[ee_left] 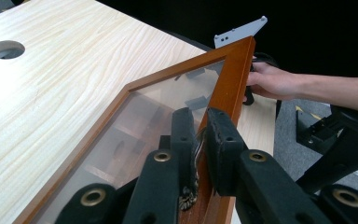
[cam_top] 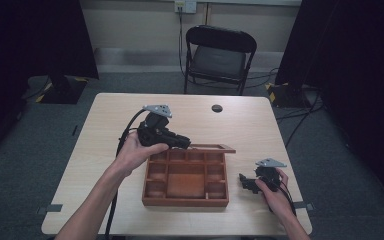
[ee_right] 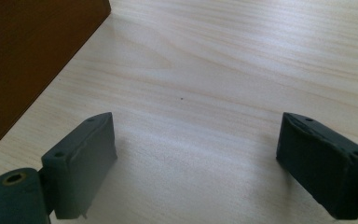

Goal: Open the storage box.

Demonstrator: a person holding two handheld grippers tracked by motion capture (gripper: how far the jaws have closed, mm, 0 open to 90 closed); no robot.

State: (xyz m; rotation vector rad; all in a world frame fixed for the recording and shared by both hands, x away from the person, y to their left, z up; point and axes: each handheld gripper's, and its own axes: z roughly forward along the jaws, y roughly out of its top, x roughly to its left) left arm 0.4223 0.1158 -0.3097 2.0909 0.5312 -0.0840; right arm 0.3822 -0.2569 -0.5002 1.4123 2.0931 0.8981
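The left gripper (ee_left: pixel 199 140) pinches the front edge of the glass lid (ee_left: pixel 144 116), holding it swung up over the box (cam_top: pixel 185 178) mid-table, so the compartments lie exposed. The right gripper (cam_top: pixel 252 181) rests wide open beside the box, holding nothing, with bare table (ee_right: pixel 223 70) around it for moving.

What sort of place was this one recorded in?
Probably a lab or studio set up for recording, not a home. Black curtains hang on both sides, cables trail over grey carpet, and a lone folding chair stands behind a plain table holding only a wooden compartment box.
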